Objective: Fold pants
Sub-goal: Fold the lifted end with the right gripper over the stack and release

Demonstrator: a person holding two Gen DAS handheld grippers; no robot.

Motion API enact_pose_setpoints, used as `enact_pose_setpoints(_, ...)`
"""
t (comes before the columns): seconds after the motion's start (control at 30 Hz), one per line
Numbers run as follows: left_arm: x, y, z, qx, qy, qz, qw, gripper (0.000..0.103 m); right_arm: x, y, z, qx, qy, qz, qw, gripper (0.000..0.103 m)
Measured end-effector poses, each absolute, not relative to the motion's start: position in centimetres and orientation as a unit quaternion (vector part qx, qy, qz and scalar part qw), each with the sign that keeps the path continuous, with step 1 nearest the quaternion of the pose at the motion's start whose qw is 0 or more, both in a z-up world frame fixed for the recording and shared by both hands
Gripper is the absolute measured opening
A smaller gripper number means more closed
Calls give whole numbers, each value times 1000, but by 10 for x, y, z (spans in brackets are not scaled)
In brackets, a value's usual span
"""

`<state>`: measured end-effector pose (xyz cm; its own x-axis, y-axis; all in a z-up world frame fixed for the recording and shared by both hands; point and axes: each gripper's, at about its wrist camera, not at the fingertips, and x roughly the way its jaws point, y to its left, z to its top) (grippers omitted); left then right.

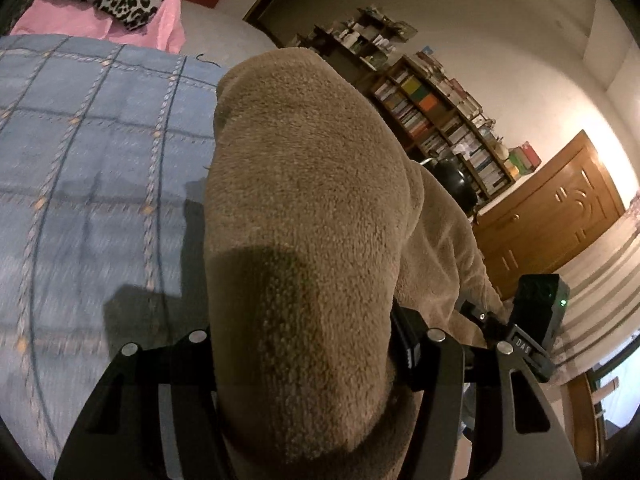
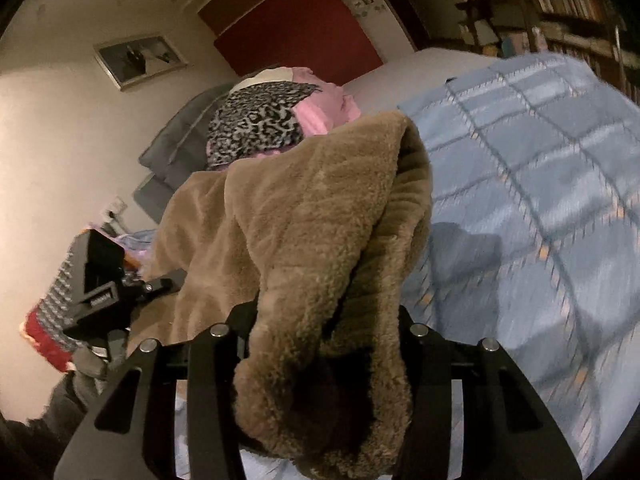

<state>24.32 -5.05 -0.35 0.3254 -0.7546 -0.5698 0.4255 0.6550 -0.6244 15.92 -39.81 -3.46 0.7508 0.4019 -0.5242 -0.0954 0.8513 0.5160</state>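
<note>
Both grippers clamp the brown fleece pants [image 1: 304, 208] above the blue quilt [image 1: 92, 152]: the left gripper [image 1: 308, 344] and right gripper [image 2: 324, 332] each pinch bunched fabric.

Brown fleece pants over blue checked bedspread.
Pants [image 1: 304, 208] plain tan-brown, fuzzy, no print. Bedspread [image 1: 88, 152] under them light blue, darker blue rope-line grid, small orange diamonds at crossings. Beyond the bedspread: pink cloth [image 2: 324, 112], and on it a grey-and-black leopard-print cloth [image 2: 256, 128]. Headboard [image 2: 296, 36] behind those dark red. Sleeve [image 2: 56, 300] beside the bedspread grey-white striped with red cuff. Fingers [image 2: 416, 356] black. Cabinet [image 1: 560, 216] orange-brown wood.
</note>
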Motion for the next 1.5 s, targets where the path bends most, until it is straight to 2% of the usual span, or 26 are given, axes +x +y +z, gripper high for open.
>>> enact_pose_setpoints(0.4,331,-100,-70,-170,485,-340,788,60,258,-428,-100,197,386,103,895,46)
enact_pose_setpoints(0.5,335,-97,-84,-180,485,-338,786,64,257,-432,-115,206,387,106,892,49)
enact_pose_setpoints(0.63,330,-94,-83,-157,479,-320,802,80,252,-434,-116,217,385,97,891,58)
enact_pose_setpoints(0.67,330,-95,-79,-151,478,-312,807,80,251,-435,-113,220,386,92,891,62)
enact_pose_setpoints(0.87,302,-83,-31,-120,421,-283,853,80,221,-422,-53,142,316,20,938,62)
enact_pose_setpoints(1.0,276,-97,-7,-54,367,-280,886,80,232,-407,-32,144,304,80,938,63)
enact_pose_setpoints(1.13,260,-124,-15,23,366,-285,886,75,271,-398,-42,161,335,114,921,66)
enact_pose_setpoints(1.3,270,-144,-45,45,383,-280,879,75,317,-420,-78,207,384,71,897,66)
enact_pose_setpoints(1.5,281,-150,-55,56,376,-276,883,75,336,-424,-97,194,412,54,889,66)
